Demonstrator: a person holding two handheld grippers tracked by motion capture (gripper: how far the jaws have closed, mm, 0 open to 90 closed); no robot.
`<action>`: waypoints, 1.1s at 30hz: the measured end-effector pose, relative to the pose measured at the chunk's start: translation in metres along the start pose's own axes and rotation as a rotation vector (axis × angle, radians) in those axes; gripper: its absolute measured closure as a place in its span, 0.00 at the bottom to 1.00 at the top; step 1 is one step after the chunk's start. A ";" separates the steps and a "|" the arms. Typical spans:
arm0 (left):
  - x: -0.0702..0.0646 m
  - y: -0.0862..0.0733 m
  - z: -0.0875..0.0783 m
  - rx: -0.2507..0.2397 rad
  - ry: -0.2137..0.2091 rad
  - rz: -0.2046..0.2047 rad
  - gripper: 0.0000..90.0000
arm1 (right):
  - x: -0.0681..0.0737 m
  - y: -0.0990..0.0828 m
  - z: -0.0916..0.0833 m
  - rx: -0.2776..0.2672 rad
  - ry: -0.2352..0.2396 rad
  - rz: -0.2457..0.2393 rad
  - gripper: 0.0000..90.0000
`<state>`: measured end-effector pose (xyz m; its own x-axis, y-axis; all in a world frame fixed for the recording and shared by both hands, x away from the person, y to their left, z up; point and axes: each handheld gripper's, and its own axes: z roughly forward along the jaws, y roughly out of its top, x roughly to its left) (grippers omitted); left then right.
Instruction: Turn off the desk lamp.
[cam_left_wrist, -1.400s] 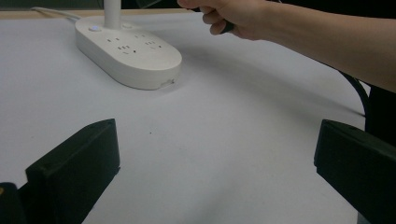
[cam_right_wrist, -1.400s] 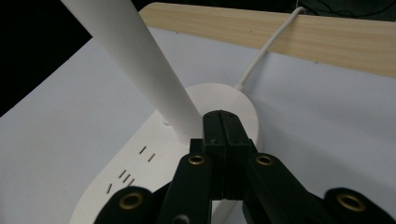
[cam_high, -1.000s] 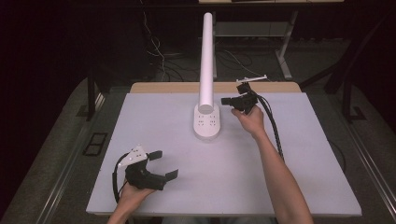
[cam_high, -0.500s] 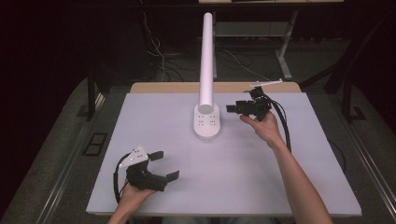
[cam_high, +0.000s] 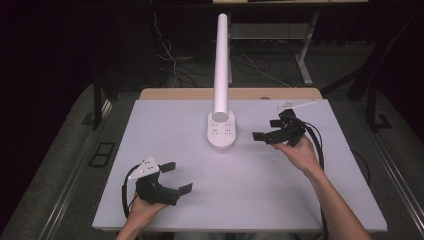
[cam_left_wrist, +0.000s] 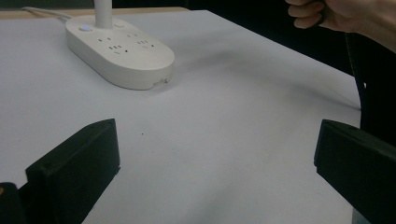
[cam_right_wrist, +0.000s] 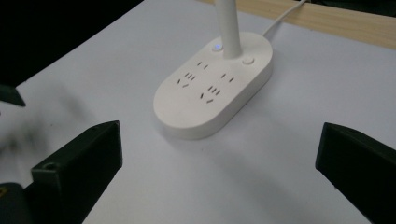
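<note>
At the near left of the white counter (cam_high: 165, 130), the left tongs (cam_high: 177, 176) rest low in the person's left hand (cam_high: 145, 210). Their two black jaws stand wide apart with nothing between them, and they point toward the middle of the counter. A grey three-cornered plate sits on top of them. In the middle, toward the far side, stands a white lamp (cam_high: 221, 127). Its base is a smooth, flat oval of plastic with little plug holes and two round buttons on top. A straight round white pole (cam_high: 220, 60) goes up from the far end of the base, and a thin white cord (cam_right_wrist: 285, 18) runs off behind it. To the right of the base, a little apart from it, the right tongs (cam_high: 262, 136) are held up off the counter in the right hand (cam_high: 300, 152), pointing left at the lamp. Their jaws have just been opening and now stand wide, with nothing between them.
</note>
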<state>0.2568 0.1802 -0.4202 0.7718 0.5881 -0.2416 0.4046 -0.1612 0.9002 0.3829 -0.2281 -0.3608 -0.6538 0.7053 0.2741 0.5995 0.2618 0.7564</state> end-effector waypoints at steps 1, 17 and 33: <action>0.000 0.000 0.000 0.001 0.000 0.002 0.00 | 0.002 -0.004 -0.003 0.002 -0.003 -0.003 0.00; -0.002 0.000 0.001 0.010 -0.004 0.012 0.00 | 0.027 -0.057 -0.045 -0.047 -0.010 0.011 0.01; -0.002 0.000 0.004 0.020 -0.007 0.013 0.00 | 0.027 -0.122 -0.070 -0.083 -0.081 0.047 0.01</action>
<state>0.2567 0.1759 -0.4211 0.7804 0.5805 -0.2323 0.4040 -0.1846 0.8959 0.2595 -0.2872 -0.4041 -0.5843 0.7673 0.2642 0.5860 0.1737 0.7915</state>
